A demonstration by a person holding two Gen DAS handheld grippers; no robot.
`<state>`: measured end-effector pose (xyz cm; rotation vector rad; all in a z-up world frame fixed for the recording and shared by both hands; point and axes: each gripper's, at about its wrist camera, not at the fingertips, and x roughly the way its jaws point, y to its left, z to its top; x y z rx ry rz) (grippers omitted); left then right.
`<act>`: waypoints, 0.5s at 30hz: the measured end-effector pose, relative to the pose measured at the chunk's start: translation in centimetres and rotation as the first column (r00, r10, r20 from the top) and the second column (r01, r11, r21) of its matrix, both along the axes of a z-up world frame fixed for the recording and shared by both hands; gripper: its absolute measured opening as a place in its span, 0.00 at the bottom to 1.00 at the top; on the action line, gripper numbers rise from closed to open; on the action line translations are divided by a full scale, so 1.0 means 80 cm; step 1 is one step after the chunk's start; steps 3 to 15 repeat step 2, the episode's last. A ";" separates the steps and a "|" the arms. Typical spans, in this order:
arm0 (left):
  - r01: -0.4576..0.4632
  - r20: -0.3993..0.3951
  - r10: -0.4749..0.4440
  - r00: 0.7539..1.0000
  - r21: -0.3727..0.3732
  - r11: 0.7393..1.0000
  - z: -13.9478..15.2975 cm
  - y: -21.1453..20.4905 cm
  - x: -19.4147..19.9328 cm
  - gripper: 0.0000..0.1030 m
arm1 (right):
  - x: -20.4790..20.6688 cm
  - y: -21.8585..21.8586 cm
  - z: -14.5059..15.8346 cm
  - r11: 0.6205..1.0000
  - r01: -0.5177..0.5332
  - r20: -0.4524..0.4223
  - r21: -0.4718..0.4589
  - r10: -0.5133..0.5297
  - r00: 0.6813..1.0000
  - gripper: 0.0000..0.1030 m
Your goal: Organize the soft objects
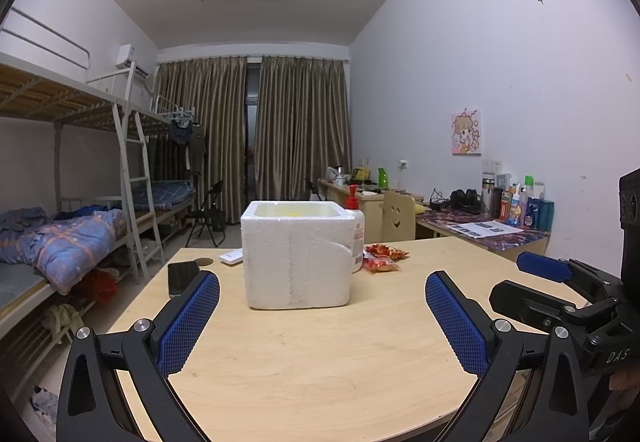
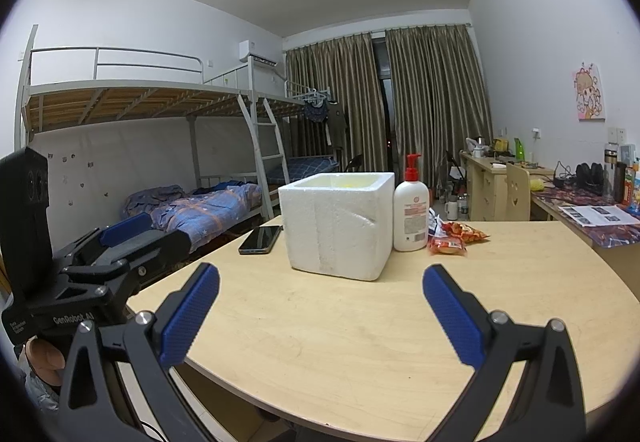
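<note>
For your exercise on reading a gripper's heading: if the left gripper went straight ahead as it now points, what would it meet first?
Most likely the white foam box, centred ahead of the open left gripper on the table; depth is uncertain.

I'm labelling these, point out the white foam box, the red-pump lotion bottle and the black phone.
White foam box (image 2: 340, 230), right wrist view, front wall.
Red-pump lotion bottle (image 2: 411, 214), right wrist view, label.
Black phone (image 2: 260, 239), right wrist view, screen.

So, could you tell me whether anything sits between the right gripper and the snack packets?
Nothing visible does. The right gripper is open over bare table; the snack packets lie ahead to its right, beside the lotion bottle and foam box.
</note>
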<state>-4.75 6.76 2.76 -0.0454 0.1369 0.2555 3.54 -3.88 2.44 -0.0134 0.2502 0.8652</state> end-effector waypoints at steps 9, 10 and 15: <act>0.001 -0.002 -0.001 1.000 0.003 1.000 0.000 0.000 0.001 1.00 | 0.001 0.000 0.000 1.000 0.001 -0.003 -0.001 -0.001 1.000 1.00; 0.001 -0.002 -0.001 1.000 0.003 1.000 0.000 0.000 0.001 1.00 | 0.001 0.000 0.000 1.000 0.001 -0.003 -0.001 -0.001 1.000 1.00; 0.001 -0.002 -0.001 1.000 0.003 1.000 0.000 0.000 0.001 1.00 | 0.001 0.000 0.000 1.000 0.001 -0.003 -0.001 -0.001 1.000 1.00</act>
